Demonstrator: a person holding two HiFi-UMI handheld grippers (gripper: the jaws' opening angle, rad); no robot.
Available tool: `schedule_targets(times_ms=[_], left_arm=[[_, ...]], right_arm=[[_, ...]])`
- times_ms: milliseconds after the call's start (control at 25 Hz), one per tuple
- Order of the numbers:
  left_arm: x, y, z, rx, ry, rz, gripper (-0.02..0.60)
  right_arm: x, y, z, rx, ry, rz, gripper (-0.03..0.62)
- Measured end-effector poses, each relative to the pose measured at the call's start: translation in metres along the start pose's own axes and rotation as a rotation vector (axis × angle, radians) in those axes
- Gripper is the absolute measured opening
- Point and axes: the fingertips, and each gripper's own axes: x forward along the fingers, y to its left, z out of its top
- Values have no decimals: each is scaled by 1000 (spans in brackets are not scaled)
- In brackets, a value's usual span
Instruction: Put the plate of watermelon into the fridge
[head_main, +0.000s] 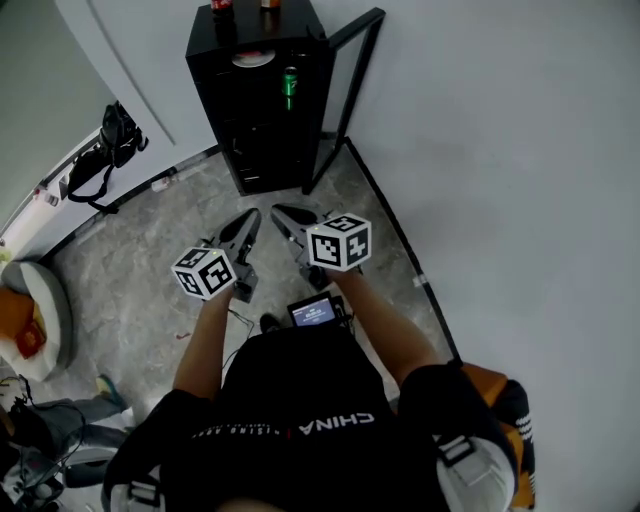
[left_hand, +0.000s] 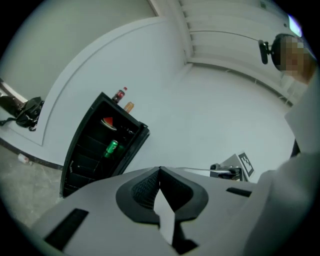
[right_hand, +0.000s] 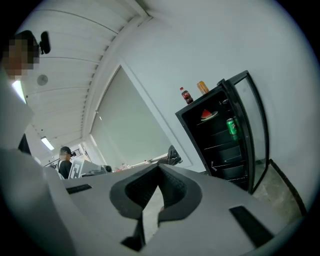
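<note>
The small black fridge (head_main: 262, 140) stands open against the wall, its glass door (head_main: 345, 95) swung to the right. A white plate of watermelon (head_main: 252, 58) rests on its top shelf, also seen as the plate (left_hand: 108, 122) and the plate (right_hand: 207, 114) in the gripper views. One shelf lower stands a green can (head_main: 290, 82). My left gripper (head_main: 250, 216) and right gripper (head_main: 281, 212) hover side by side over the floor in front of the fridge, well short of it. Both are shut with nothing held; the left gripper (left_hand: 160, 170) and right gripper (right_hand: 159, 167) tips meet.
Two bottles (right_hand: 192, 92) stand on the fridge top. A black bag (head_main: 108, 145) hangs on a ledge at the left. A white and orange seat (head_main: 35, 318) sits at the far left. An orange bag (head_main: 505, 400) lies by the wall at the right.
</note>
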Motion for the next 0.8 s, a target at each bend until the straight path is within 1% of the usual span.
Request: schedule_targets(times_ms=[40, 160, 240, 400, 800], left_arm=[[3, 3, 1, -22, -12, 18, 12], [3, 4, 6, -33, -25, 45, 12], [2, 0, 10, -36, -35, 44, 12], [5, -10, 12, -14, -29, 38, 12], [11, -15, 3, 9, 2, 18, 12]], right_arm=[[-4, -7, 4, 11, -5, 0, 15], [-13, -15, 11, 12, -7, -2, 15], [-19, -18, 14, 15, -9, -3, 15], [-23, -18, 18, 5, -2, -1, 15], [-19, -27, 8, -4, 40, -21, 15]])
